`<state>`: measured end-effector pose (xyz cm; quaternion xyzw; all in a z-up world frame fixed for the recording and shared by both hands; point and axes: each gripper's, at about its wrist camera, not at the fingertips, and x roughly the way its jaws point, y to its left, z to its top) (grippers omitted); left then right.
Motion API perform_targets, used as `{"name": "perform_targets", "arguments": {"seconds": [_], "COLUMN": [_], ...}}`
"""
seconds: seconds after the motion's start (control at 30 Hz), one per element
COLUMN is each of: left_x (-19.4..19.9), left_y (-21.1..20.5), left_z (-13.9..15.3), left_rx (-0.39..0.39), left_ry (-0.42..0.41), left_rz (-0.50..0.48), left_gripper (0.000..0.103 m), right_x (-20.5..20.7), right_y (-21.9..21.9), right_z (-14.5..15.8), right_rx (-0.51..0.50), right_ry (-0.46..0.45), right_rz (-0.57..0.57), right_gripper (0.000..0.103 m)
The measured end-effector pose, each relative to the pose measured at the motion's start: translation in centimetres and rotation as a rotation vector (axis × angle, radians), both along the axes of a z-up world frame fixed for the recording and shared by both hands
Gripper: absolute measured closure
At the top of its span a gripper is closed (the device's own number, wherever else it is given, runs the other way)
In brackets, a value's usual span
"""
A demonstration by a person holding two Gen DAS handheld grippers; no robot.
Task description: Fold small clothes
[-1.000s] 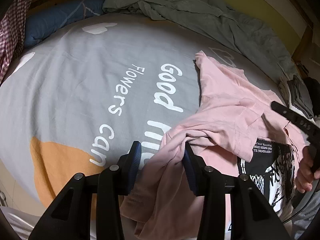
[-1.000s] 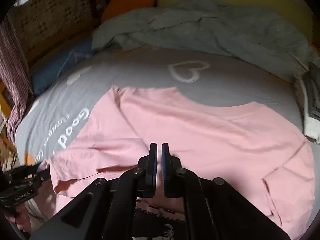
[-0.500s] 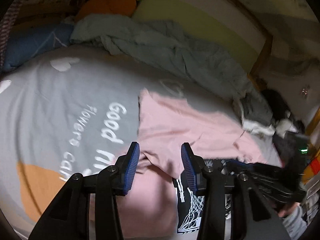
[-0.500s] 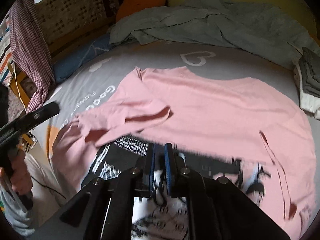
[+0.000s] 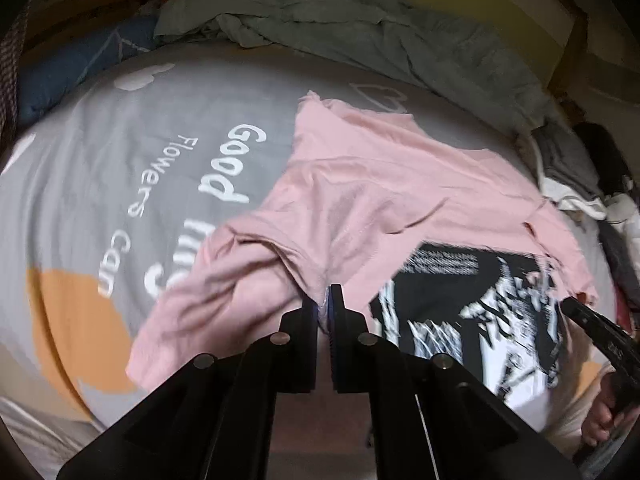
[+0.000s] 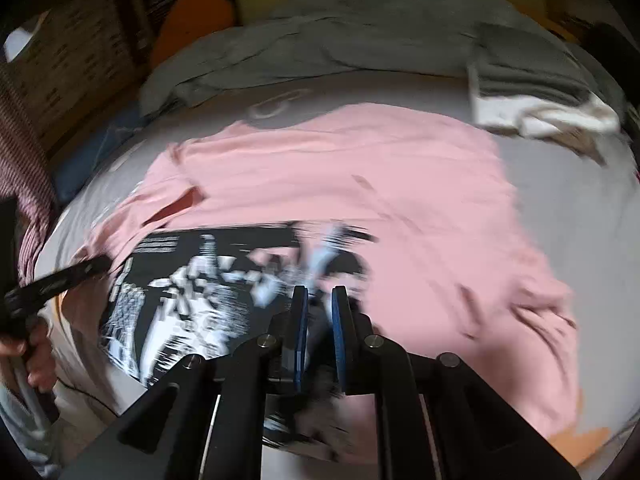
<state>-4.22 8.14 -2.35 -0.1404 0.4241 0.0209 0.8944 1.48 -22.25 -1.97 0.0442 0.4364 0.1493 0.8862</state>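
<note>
A pink T-shirt (image 5: 380, 184) lies spread on the grey bed sheet (image 5: 120, 160), its near part turned over to show a black-and-white print (image 5: 480, 300). My left gripper (image 5: 325, 304) is shut on a bunched pink fold at the shirt's left side. In the right wrist view the shirt (image 6: 360, 168) fills the middle, blurred by motion. My right gripper (image 6: 320, 308) sits over the print (image 6: 192, 280). Its jaws are opening, a narrow gap shows, and printed cloth lies between them. The other gripper (image 6: 56, 280) and a hand (image 6: 36, 360) show at the left edge.
A crumpled grey-green blanket (image 5: 360, 28) lies along the far side of the bed. Folded grey and white clothes (image 6: 532, 92) are stacked at the far right. A blue pillow (image 5: 72, 68) and a chequered cloth (image 6: 24, 152) lie to the left.
My left jaws, wide apart before, have closed on the pink fold. My right gripper has swept across with the shirt, turning up the print, and its jaws have parted slightly.
</note>
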Motion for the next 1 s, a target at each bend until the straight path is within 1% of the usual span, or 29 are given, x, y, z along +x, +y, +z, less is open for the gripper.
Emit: {"name": "perform_targets", "arguments": {"seconds": [0.1, 0.2, 0.27, 0.3, 0.33, 0.37, 0.4, 0.43, 0.47, 0.5, 0.57, 0.6, 0.63, 0.67, 0.73, 0.77, 0.8, 0.83, 0.87, 0.9, 0.93, 1.0], "left_x": [-0.4, 0.0, 0.0, -0.1, -0.3, -0.7, -1.2, -1.7, -2.2, -2.7, -3.7, -3.9, -4.0, -3.8, -2.3, -1.3, 0.2, 1.7, 3.3, 5.2, 7.1, 10.7], "left_y": [0.1, 0.3, 0.4, 0.5, 0.5, 0.5, 0.4, 0.3, 0.1, 0.0, -0.1, 0.0, 0.1, 0.3, 0.6, 1.0, 1.4, 2.1, 3.1, 4.1, 5.1, 6.5], "left_z": [-0.6, -0.9, -0.9, -0.8, -0.6, -0.3, 0.0, 0.1, 0.3, 0.4, 0.5, 0.7, 0.8, 1.1, 1.9, 2.5, 3.2, 3.8, 4.3, 4.7, 5.0, 5.5], "left_rx": [-0.023, -0.048, -0.057, -0.068, -0.080, -0.092, -0.100, -0.096, -0.083, -0.064, -0.037, -0.028, -0.024, -0.022, -0.007, 0.007, 0.015, 0.014, 0.011, 0.003, -0.017, -0.054], "left_ry": [0.012, 0.040, 0.049, 0.043, 0.035, 0.023, 0.005, -0.006, -0.015, -0.026, -0.052, -0.064, -0.073, -0.078, -0.072, -0.071, -0.074, -0.078, -0.071, -0.053, -0.034, -0.007], "left_rz": [0.003, 0.003, -0.007, -0.016, -0.023, -0.032, -0.044, -0.054, -0.060, -0.057, -0.047, -0.045, -0.042, -0.043, -0.057, -0.064, -0.077, -0.086, -0.078, -0.063, -0.057, -0.091], "left_gripper": [0.099, 0.099, 0.097, 0.092, 0.083, 0.078, 0.069, 0.063, 0.060, 0.055, 0.055, 0.055, 0.054, 0.053, 0.051, 0.050, 0.047, 0.046, 0.046, 0.047, 0.047, 0.047], "right_x": [-0.3, -0.3, -0.2, -0.2, -0.2, -0.2, -0.3, -0.5, -0.6, -0.7, -1.5, -1.9, -2.1, -2.3, -2.0, -1.6, -0.9, -0.2, 0.7, 1.7, 2.9, 5.8], "right_y": [-2.5, -3.8, -4.5, -4.7, -4.7, -4.9, -5.0, -5.1, -5.5, -6.3, -7.4, -8.2, -8.6, -9.0, -9.6, -9.8, -10.0, -10.3, -10.7, -11.0, -11.6, -12.0], "right_z": [0.1, 0.1, 0.3, 0.4, 0.7, 1.0, 1.3, 1.7, 2.0, 2.3, 2.6, 3.0, 3.2, 3.3, 3.8, 4.1, 4.8, 5.3, 6.2, 6.8, 7.7, 9.3], "right_rx": [0.018, 0.023, 0.029, 0.035, 0.036, 0.033, 0.026, 0.025, 0.038, 0.076, 0.119, 0.124, 0.116, 0.104, 0.068, 0.050, 0.032, 0.032, 0.045, 0.058, 0.081, 0.141], "right_ry": [-0.001, -0.007, -0.014, -0.022, -0.029, -0.041, -0.053, -0.058, -0.058, -0.053, -0.059, -0.077, -0.089, -0.100, -0.125, -0.134, -0.147, -0.157, -0.169, -0.170, -0.165, -0.138], "right_rz": [-0.050, -0.079, -0.096, -0.101, -0.104, -0.107, -0.111, -0.116, -0.121, -0.130, -0.153, -0.175, -0.189, -0.201, -0.210, -0.210, -0.204, -0.194, -0.184, -0.183, -0.183, -0.143], "right_gripper": [0.091, 0.091, 0.091, 0.091, 0.091, 0.091, 0.091, 0.091, 0.091, 0.091, 0.091, 0.090, 0.086, 0.077, 0.072, 0.072, 0.072, 0.069, 0.059, 0.052, 0.048, 0.048]}}
